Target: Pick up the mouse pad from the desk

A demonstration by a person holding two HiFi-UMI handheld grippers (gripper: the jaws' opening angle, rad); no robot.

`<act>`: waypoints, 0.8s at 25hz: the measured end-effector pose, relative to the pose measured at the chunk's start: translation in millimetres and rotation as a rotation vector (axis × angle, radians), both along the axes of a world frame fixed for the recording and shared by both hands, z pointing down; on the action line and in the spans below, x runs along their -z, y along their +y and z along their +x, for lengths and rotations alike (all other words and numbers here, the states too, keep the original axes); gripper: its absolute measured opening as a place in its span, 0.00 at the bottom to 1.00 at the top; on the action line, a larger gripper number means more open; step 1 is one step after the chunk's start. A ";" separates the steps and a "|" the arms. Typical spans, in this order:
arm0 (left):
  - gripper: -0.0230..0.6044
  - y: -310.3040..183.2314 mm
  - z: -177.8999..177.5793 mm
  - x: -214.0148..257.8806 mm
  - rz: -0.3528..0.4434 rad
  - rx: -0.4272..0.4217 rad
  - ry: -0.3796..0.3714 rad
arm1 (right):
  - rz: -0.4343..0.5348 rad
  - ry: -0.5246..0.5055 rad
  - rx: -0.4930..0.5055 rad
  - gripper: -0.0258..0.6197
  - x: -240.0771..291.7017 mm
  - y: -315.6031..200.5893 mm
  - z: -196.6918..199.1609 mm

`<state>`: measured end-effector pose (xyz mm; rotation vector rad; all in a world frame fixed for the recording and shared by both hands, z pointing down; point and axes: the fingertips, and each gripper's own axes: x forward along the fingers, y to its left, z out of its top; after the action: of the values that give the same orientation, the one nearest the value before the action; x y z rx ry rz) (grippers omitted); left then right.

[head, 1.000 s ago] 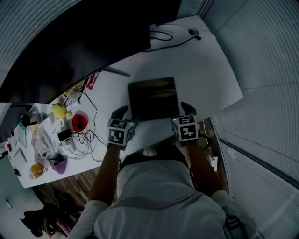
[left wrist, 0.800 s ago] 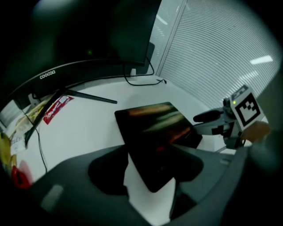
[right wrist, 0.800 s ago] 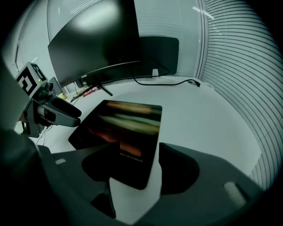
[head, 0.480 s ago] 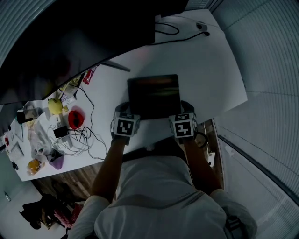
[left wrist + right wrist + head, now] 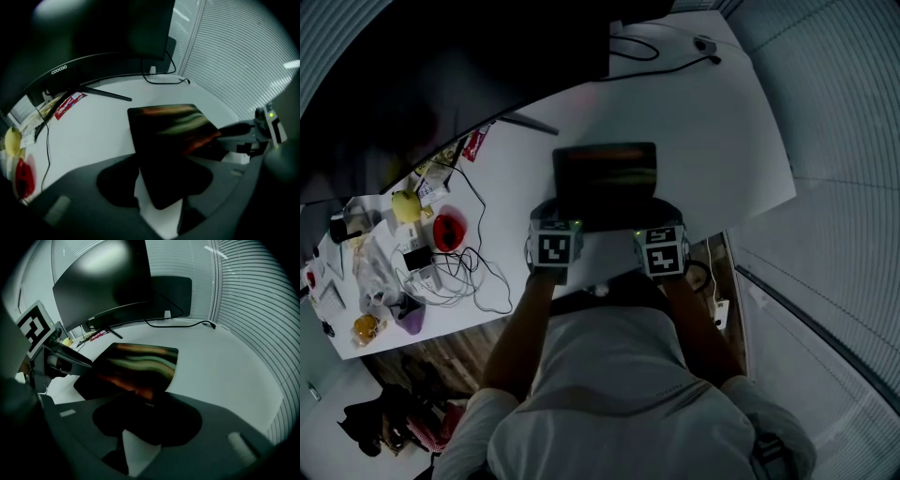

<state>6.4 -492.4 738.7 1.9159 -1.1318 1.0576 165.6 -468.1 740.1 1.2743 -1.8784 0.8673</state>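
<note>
Dim slatted blinds closed off the room, and the white desk (image 5: 712, 112) ran under a dark curved monitor (image 5: 441, 75), with cables (image 5: 464, 277) and a red object (image 5: 446, 232) crowding its left end. Your left tongs (image 5: 546, 216) were at the near left corner of the mouse pad (image 5: 605, 178), which lay flat by the desk's near edge, its long side seemingly along that edge. Your right tongs (image 5: 667, 212) were at the near right corner, so neither hand was nearer. Both pairs of jaws were closing with a corner of the pad between them, and I judged neither had clamped it yet. From the head view the marker cubes covered the jaws. Only each gripper view showed the corner reaching in between them.
</note>
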 end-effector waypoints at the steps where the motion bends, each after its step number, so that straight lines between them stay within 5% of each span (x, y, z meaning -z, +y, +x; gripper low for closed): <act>1: 0.37 -0.1 0.3 -0.1 0.004 0.007 -0.001 | 0.002 -0.010 -0.001 0.29 0.1 1.1 -2.5; 5: 0.34 4.0 2.3 -0.4 0.024 -0.002 -0.023 | -0.001 -0.042 0.008 0.14 1.1 6.5 -13.5; 10: 0.17 12.1 11.8 3.4 0.016 -0.053 0.020 | 0.029 -0.071 0.007 0.12 8.2 8.7 -16.0; 13: 0.17 18.3 17.9 14.0 0.010 -0.066 0.089 | 0.080 -0.082 0.009 0.12 22.3 7.0 -17.6; 20: 0.16 6.1 11.6 96.6 0.196 -0.082 0.215 | 0.243 -0.126 -0.001 0.12 97.1 1.0 -26.9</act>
<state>18.0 -486.4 642.1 2.1871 -1.0741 0.7828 138.6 -467.1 643.0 1.3921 -2.1345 0.7522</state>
